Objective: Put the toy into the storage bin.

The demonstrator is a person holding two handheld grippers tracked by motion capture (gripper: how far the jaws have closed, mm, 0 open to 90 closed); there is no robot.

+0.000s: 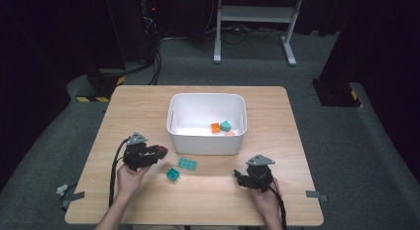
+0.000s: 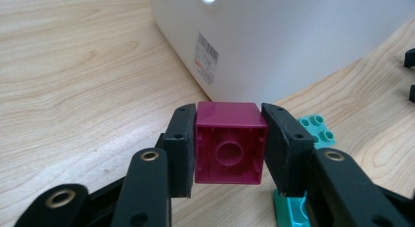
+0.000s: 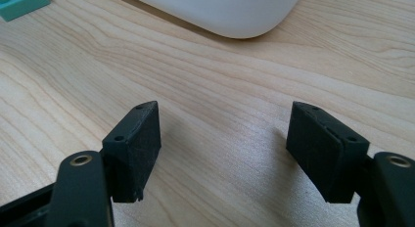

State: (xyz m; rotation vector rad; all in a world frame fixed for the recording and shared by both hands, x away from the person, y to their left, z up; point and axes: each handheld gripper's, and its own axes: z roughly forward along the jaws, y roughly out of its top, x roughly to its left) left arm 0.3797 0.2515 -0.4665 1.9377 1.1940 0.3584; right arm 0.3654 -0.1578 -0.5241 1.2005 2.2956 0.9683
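Dark pink block (image 2: 230, 144) sits squeezed tight in the left gripper (image 1: 148, 154), low left of the white tub (image 1: 206, 141). Lift it over the rim before letting go. Right gripper (image 3: 222, 148) rests wide, empty.

2 bricks (image 1: 180, 169) lie before the bin (image 1: 206, 141); perhaps 3 pieces (image 1: 221, 127) lie in it.

A barcode label (image 2: 206, 57) stood on the white bin's (image 2: 293, 36) wall, upper centre of the left gripper view; its print was too small to read.
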